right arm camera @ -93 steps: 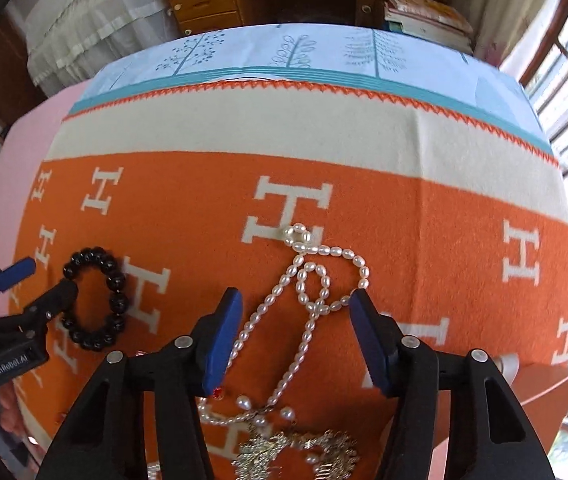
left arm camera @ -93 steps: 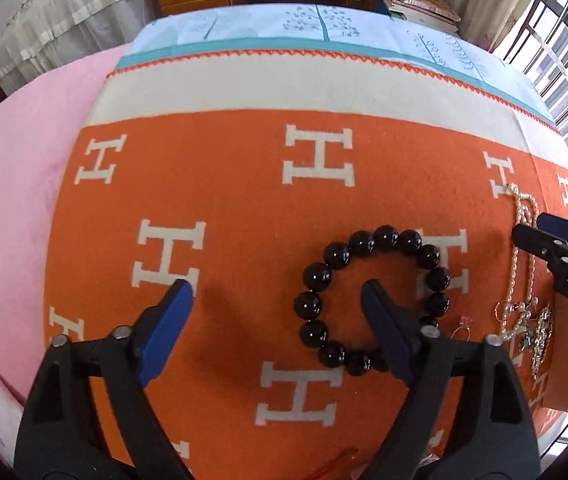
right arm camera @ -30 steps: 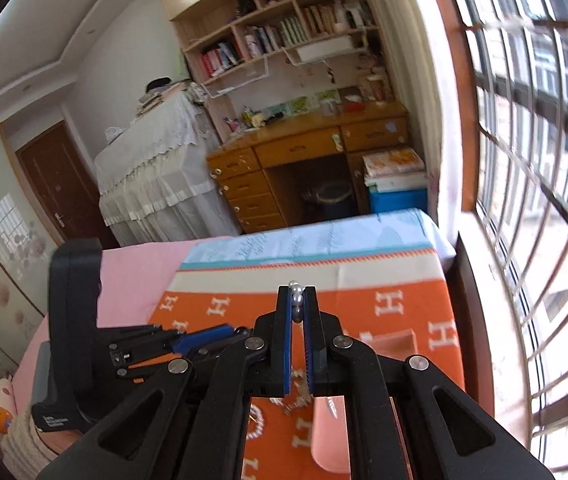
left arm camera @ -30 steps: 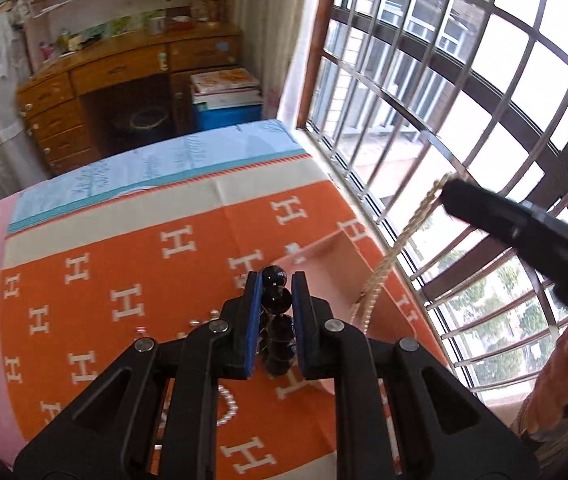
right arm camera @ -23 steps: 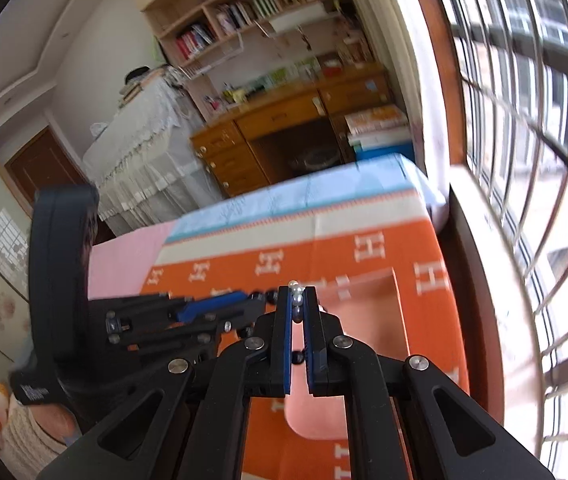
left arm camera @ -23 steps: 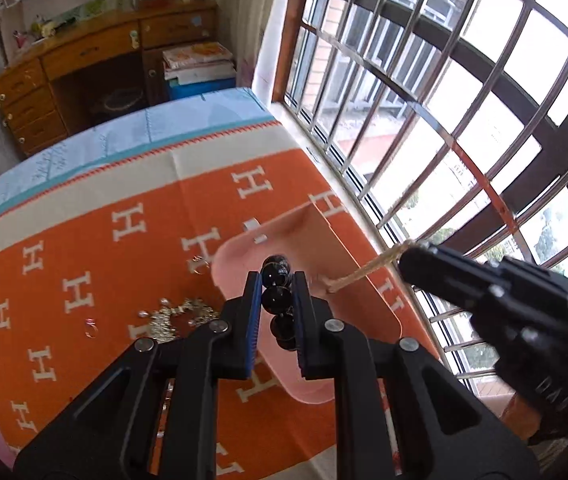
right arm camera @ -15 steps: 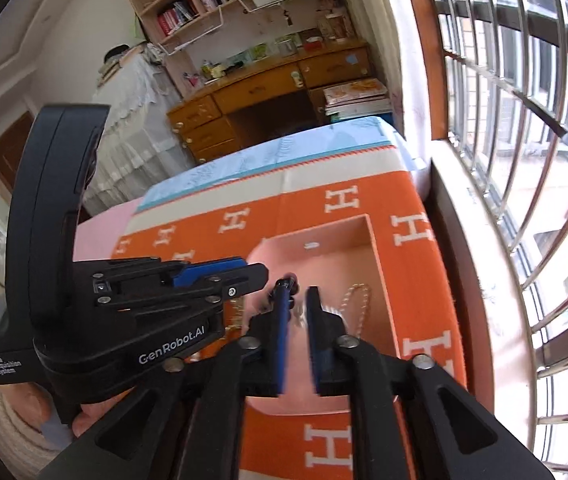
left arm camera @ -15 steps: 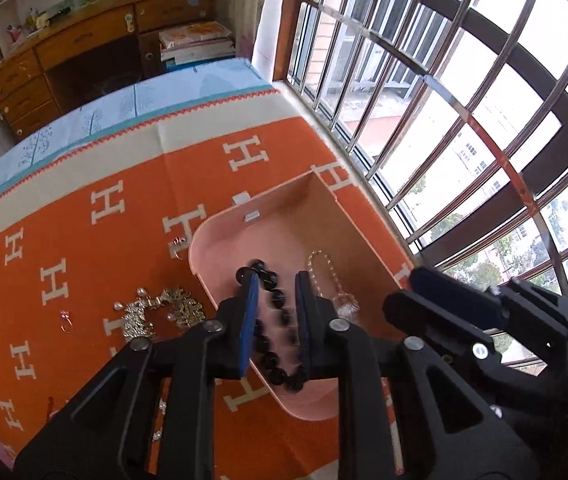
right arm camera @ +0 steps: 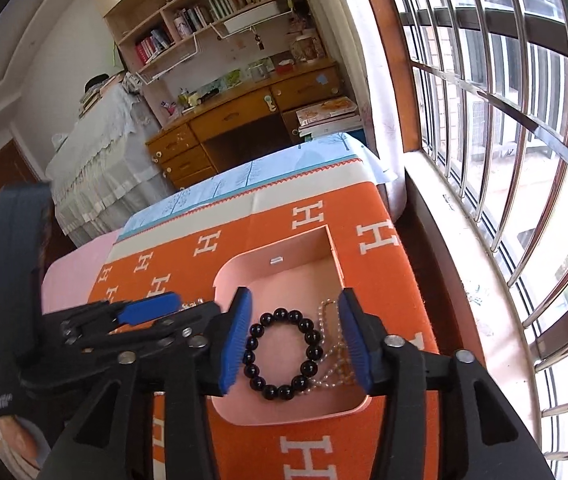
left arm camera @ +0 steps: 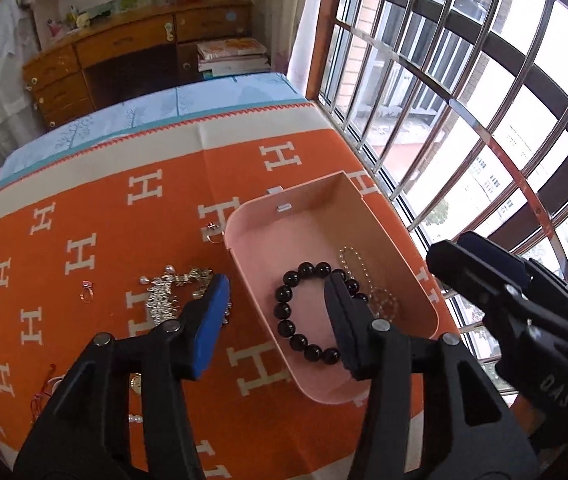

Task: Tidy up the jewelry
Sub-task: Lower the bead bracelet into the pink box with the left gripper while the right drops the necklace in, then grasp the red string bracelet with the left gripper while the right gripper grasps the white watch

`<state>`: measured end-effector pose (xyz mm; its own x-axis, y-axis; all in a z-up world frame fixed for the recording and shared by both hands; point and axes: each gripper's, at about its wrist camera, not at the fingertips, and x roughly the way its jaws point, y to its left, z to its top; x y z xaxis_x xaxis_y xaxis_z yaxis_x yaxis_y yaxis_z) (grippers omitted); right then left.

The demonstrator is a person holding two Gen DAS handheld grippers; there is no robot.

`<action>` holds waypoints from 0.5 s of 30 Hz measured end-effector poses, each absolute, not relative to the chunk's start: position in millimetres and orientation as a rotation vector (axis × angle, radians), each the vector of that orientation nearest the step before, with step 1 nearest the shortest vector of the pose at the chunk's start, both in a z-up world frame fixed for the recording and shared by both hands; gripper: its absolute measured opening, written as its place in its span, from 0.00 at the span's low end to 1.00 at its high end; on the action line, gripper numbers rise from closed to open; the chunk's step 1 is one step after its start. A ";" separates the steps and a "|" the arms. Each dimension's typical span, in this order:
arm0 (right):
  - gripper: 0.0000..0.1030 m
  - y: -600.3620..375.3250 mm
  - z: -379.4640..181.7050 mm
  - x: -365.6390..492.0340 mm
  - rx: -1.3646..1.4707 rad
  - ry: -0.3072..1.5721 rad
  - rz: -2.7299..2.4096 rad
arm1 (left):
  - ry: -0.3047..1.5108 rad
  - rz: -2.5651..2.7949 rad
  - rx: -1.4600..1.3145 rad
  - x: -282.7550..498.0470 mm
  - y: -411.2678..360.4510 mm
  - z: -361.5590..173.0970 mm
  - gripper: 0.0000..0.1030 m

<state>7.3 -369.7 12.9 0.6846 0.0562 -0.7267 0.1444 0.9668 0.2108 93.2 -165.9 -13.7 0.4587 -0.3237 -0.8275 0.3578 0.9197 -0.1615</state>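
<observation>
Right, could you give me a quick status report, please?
Both claws, left and right, just opened, empty. Black bead bracelet and pearl necklace in pink box. Nothing blocking.

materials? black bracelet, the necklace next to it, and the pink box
Black bracelet: glossy round beads, likely polished stone or glass. Necklace: small pale lustrous beads, pearl or imitation. Pink box: matte, thin flat walls, probably card or plastic; can't tell which.

A box (left arm camera: 239,224) sat on the blanket (left arm camera: 103,208) near the window (left arm camera: 464,100). In it lay a bead bracelet (left arm camera: 284,314), with a pearl necklace (left arm camera: 384,300) touching it on the window side. Left of the box, on the blanket, lay a brooch (left arm camera: 163,294) and two rings (left arm camera: 87,291), well apart. Beyond the blanket stood a desk (left arm camera: 123,44) with books (left arm camera: 231,54) beside it.
</observation>
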 end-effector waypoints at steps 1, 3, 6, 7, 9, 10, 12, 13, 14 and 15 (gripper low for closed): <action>0.50 -369.8 14.3 7.9 0.264 0.816 -0.052 | 0.996 -0.410 0.046 89.9 -163.9 -12.2 0.45; 0.50 -371.3 11.9 9.6 0.272 0.819 -0.051 | 0.984 -0.397 0.054 85.1 -159.1 -11.0 0.45; 0.50 -370.4 7.2 11.2 0.289 0.827 -0.042 | 1.016 -0.392 0.030 83.4 -153.0 -17.5 0.45; 0.50 -369.8 5.6 12.1 0.291 0.829 -0.039 | 1.031 -0.393 0.013 83.0 -149.2 -20.2 0.45; 0.50 -367.0 1.6 15.4 0.289 0.834 -0.034 | 1.036 -0.384 0.005 80.4 -144.4 -24.8 0.45; 0.50 -364.6 -0.5 16.9 0.284 0.837 -0.032 | 1.027 -0.368 0.009 77.9 -140.8 -25.1 0.45; 0.50 -359.5 -3.6 19.5 0.274 0.842 -0.026 | 1.018 -0.351 0.009 75.6 -136.9 -26.1 0.45; 0.50 -357.4 -5.5 19.7 0.269 0.844 -0.024 | 1.016 -0.341 0.005 73.9 -132.7 -26.5 0.45; 0.50 -354.8 -7.0 20.9 0.264 0.845 -0.021 | 1.017 -0.332 0.002 74.1 -131.6 -26.6 0.45; 0.50 -352.0 -7.8 21.8 0.259 0.844 -0.018 | 1.019 -0.323 -0.001 73.0 -127.6 -27.4 0.45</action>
<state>21.8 -352.0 -7.8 0.6660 0.0865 -0.7410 0.1181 0.9685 0.2191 73.0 -127.6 -27.4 0.4805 -0.2657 -0.8357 0.2647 0.9525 -0.1507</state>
